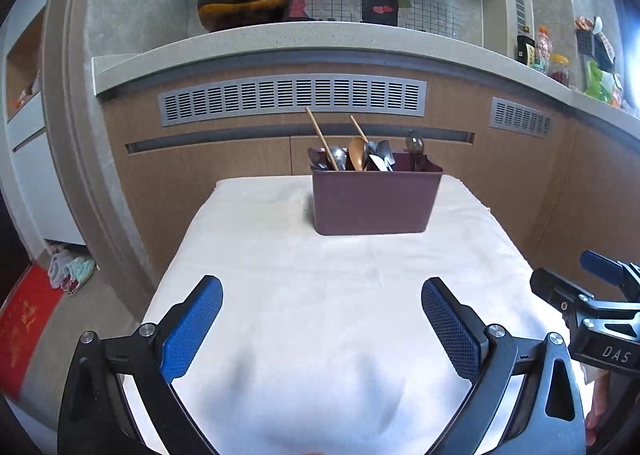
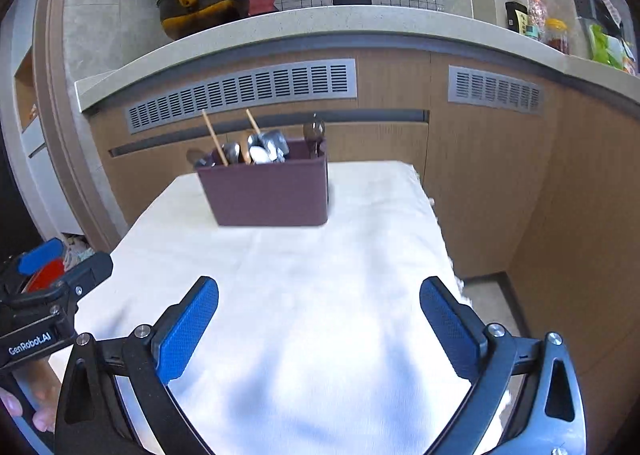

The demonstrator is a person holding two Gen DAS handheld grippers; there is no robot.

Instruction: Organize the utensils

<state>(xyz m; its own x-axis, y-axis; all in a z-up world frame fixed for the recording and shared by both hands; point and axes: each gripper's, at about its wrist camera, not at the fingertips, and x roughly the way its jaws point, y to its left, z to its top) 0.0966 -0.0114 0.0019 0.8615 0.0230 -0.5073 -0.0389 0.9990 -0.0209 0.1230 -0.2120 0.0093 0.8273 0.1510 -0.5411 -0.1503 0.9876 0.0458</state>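
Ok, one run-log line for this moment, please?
left hand-held gripper: open, empty | right hand-held gripper: open, empty | utensils: all standing in box | cloth: bare

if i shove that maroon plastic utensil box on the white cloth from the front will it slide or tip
The maroon plastic utensil box looks wide and low-sided, so it probably slides rather than tips. The white cloth under it may bunch and drag along. The wooden-handled spoons lean loosely above the rim, so they would likely shift and rattle.
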